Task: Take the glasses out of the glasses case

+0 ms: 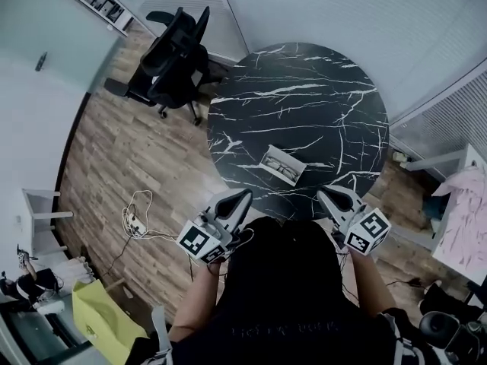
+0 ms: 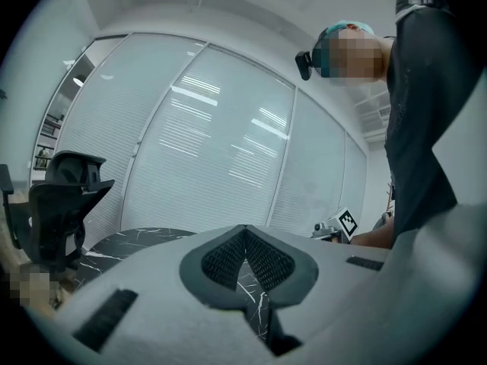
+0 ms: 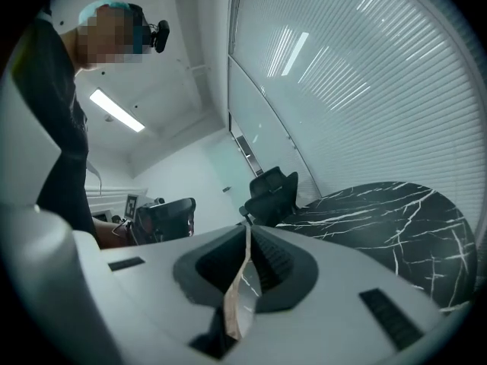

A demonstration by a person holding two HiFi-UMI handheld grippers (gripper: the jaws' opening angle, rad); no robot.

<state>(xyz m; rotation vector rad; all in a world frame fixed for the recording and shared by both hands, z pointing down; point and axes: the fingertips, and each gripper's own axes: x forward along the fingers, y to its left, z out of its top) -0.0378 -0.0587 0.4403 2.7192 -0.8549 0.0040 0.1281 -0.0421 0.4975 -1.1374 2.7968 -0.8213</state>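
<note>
A pale open glasses case lies on the near part of the round black marble table, and the glasses show inside it. Both grippers hover at the table's near edge, short of the case and apart from it. My left gripper is to the case's lower left, jaws pressed together with nothing between them. My right gripper is to its lower right, also shut and empty. In the left gripper view the left gripper has its tips meeting. The right gripper view shows the right gripper closed to a thin slit. Neither gripper view shows the case.
A black office chair stands at the table's far left. On the wooden floor to the left lie a power strip and cables, and a yellow-green bag sits nearer. White furniture stands to the right. Blinds cover the glass walls behind the table.
</note>
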